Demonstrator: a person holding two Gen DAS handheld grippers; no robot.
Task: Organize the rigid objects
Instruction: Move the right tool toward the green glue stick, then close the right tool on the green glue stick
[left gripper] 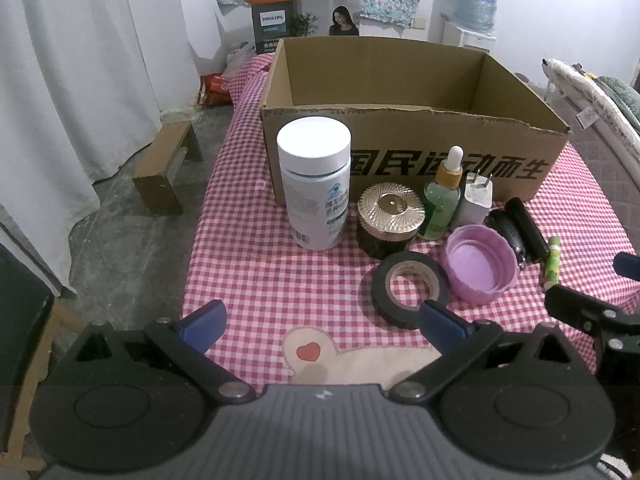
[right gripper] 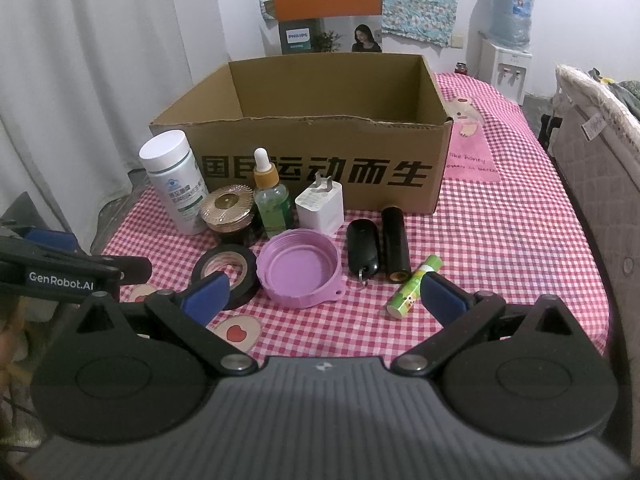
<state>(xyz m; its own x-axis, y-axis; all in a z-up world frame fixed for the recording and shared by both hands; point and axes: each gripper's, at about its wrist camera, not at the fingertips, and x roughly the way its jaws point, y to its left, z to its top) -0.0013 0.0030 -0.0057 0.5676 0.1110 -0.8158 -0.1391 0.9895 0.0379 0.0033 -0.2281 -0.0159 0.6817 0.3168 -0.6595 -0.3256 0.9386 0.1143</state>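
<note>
An open cardboard box (left gripper: 440, 152) (right gripper: 320, 152) stands on the checked table. In front of it stand a white pill bottle (left gripper: 314, 184) (right gripper: 174, 180), a gold-lidded jar (left gripper: 390, 216) (right gripper: 230, 212), a green dropper bottle (left gripper: 444, 200) (right gripper: 272, 200) and a white charger (left gripper: 478, 200) (right gripper: 322, 206). Nearer lie a black tape roll (left gripper: 408, 292) (right gripper: 226, 272), a purple lid (left gripper: 480, 264) (right gripper: 300, 268), a black key fob (right gripper: 363, 250), a black cylinder (right gripper: 395, 250) and a green tube (right gripper: 414, 286). My left gripper (left gripper: 322, 326) is open and empty, near the tape. My right gripper (right gripper: 326, 298) is open and empty, just short of the lid.
A pink patch with lettering (right gripper: 472, 156) lies on the cloth right of the box. A quilted chair (right gripper: 592, 168) stands at the right. A small wooden stool (left gripper: 168, 164) and white curtains (left gripper: 80, 80) are at the left, off the table.
</note>
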